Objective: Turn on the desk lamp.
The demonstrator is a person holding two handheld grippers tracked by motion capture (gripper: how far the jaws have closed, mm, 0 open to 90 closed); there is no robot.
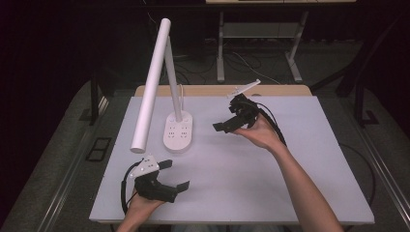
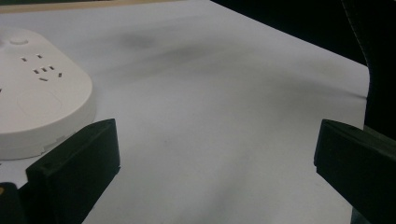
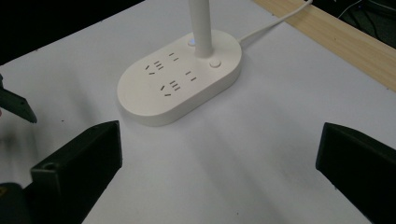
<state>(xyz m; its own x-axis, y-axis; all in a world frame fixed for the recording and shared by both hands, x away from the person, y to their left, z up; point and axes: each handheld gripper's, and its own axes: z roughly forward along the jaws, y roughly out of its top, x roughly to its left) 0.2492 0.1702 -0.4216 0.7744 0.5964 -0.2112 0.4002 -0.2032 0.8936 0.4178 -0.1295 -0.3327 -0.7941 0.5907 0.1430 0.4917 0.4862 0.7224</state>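
White desk lamp (image 1: 164,92) upright at centre-left of high view, untouched. Right gripper (image 1: 231,121) near its base (image 3: 180,84), jaws spread, empty. Left gripper (image 1: 174,174) lower left, likewise wide, idle. Work barely begun.

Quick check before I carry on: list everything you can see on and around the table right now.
White desk lamp with long tube head and oval socket base: one, white, left-centre of the table, upright.
Lamp's white cable: one, runs from the base toward the far edge.
White table top: one, white with a wooden strip along the far edge.
Metal frame legs: pale grey, on the floor beyond the table.
Left gripper: black, near the front left edge, jaws wide apart.
Right gripper: black, right of the lamp base, jaws wide apart.
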